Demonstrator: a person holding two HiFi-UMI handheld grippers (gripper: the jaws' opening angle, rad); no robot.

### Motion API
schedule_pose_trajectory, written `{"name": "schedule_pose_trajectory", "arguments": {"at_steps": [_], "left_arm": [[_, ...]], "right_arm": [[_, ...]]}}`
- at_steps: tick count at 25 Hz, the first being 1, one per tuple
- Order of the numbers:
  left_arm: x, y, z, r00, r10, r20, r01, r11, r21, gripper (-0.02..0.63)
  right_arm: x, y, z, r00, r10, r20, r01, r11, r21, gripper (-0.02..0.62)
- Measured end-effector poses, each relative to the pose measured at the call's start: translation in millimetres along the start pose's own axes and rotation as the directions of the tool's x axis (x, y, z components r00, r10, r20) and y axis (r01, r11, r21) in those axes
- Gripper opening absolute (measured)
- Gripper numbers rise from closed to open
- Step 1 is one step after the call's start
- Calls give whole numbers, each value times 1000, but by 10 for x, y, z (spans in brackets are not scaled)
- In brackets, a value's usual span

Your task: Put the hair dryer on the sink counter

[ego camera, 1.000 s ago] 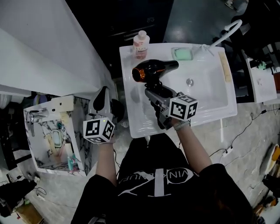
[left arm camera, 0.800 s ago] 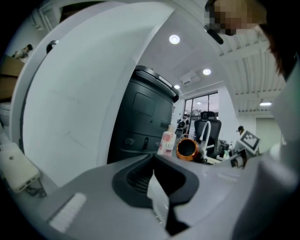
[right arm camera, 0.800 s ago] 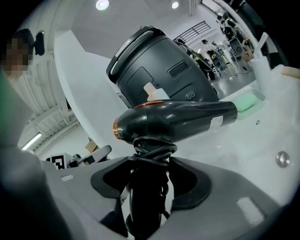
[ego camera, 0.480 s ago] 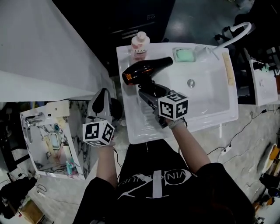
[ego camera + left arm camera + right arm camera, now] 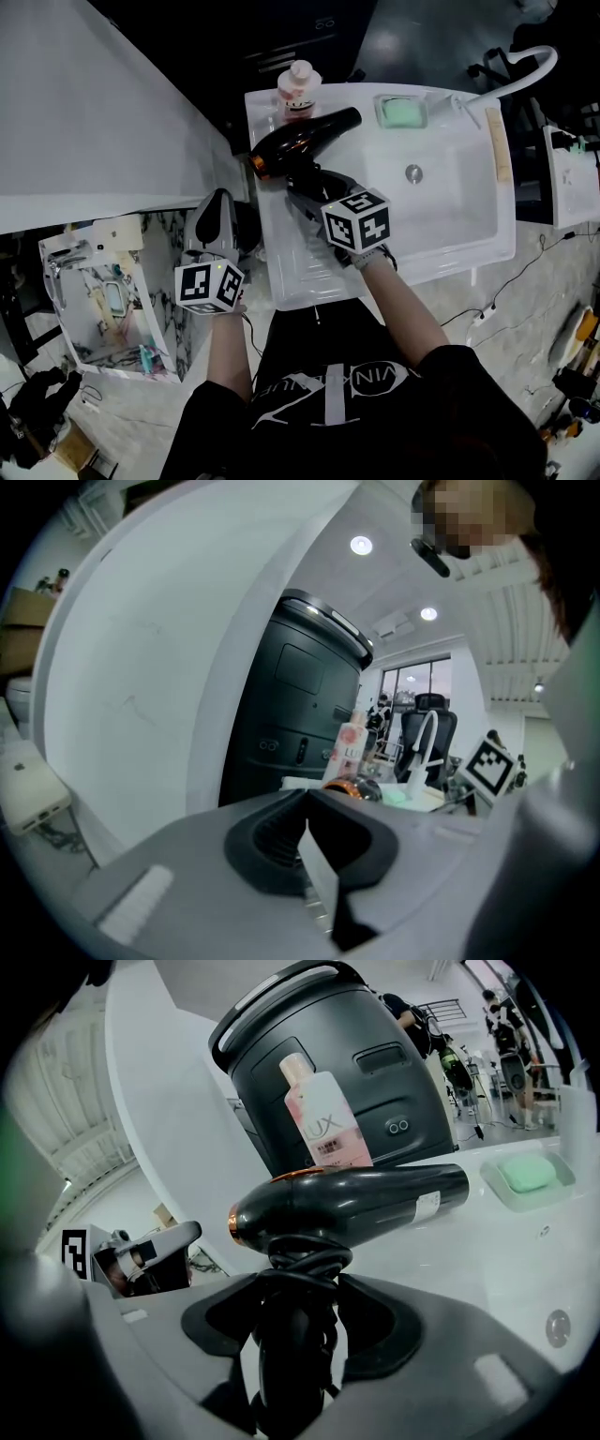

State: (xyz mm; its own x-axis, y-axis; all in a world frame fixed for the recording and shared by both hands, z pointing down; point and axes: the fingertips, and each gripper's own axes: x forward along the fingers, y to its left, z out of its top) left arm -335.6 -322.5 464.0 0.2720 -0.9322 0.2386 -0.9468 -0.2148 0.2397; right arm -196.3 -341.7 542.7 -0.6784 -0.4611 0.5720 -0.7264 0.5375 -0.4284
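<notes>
The black hair dryer [image 5: 300, 141] with an orange ring lies level over the back left part of the white sink counter [image 5: 305, 272], its orange end near the counter's left edge. My right gripper [image 5: 311, 192] is shut on the dryer's handle, which has the cord wound round it [image 5: 292, 1326]. In the right gripper view the dryer's barrel [image 5: 356, 1204] crosses just past the jaws. Whether it rests on the counter I cannot tell. My left gripper [image 5: 218, 214] hangs left of the counter, shut and empty, its fingertips [image 5: 309, 841] meeting.
A pink bottle [image 5: 298, 87] stands at the counter's back left corner, right behind the dryer. A green soap in a dish [image 5: 403, 112] sits behind the basin with its drain [image 5: 413, 173]. The white faucet [image 5: 520, 67] arches at the right. A white wall panel [image 5: 103, 112] stands to the left.
My right gripper has carried the hair dryer to the left and farther back, toward the pink bottle. The left gripper has stayed about where it was.
</notes>
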Motion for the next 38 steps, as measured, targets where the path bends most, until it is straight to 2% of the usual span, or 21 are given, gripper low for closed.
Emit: {"name": "schedule_pose_trajectory", "arguments": {"at_steps": [18, 38], "left_arm": [[-14, -24, -77, 1000, 12, -7, -12, 1000, -11, 0], [-161, -96, -106, 1000, 28, 3, -28, 999, -20, 0]], "right_arm": [[151, 9, -34, 1000, -26, -1, 26, 1000, -7, 265], [169, 12, -88, 1000, -15, -14, 14, 1000, -24, 276]]}}
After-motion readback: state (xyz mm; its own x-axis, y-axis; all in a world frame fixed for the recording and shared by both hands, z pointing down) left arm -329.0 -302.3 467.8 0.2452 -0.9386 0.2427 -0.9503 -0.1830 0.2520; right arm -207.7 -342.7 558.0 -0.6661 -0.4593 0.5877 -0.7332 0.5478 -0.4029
